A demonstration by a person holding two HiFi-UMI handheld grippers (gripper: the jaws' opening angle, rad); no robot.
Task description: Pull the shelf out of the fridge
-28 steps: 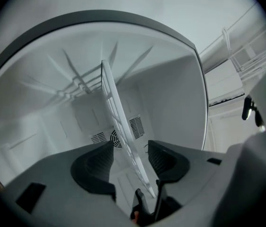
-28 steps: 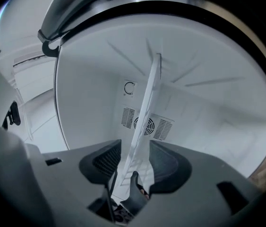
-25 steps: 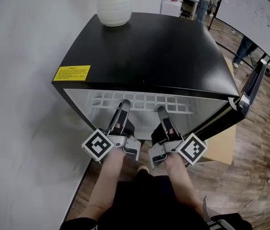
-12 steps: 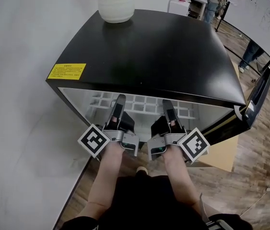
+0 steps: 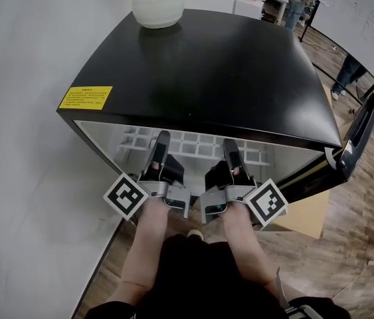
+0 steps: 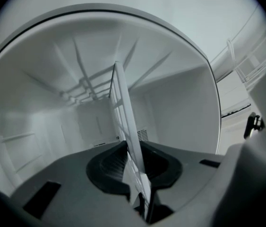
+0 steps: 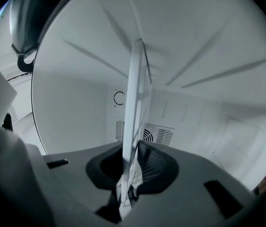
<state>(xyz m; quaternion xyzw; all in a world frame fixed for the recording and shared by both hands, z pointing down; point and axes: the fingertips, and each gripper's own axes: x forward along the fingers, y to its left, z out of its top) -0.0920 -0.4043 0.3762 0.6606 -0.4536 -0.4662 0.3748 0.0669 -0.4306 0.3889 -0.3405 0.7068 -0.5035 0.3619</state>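
A black mini fridge [image 5: 200, 65] stands open, with a white grid shelf [image 5: 193, 143] inside near the top. Both grippers reach into the opening side by side. My left gripper [image 5: 162, 138] has the shelf's front edge [image 6: 123, 108] between its dark pads, seen edge-on in the left gripper view. My right gripper [image 5: 230, 150] holds the same edge further right, and the shelf [image 7: 135, 93] runs straight between its pads. Both pairs of jaws have just been closing, and now they pinch the shelf edge. The fingertips are hidden under the fridge top in the head view.
A white ribbed vase [image 5: 157, 2] stands on the fridge top, and a yellow label [image 5: 85, 98] sits near its front left corner. The fridge door [image 5: 359, 131] hangs open at the right. A white wall is on the left, with wood floor and people beyond.
Both grippers have stayed in the fridge opening at the shelf's front edge, shifting slightly left in the view. The shelf has not visibly moved.
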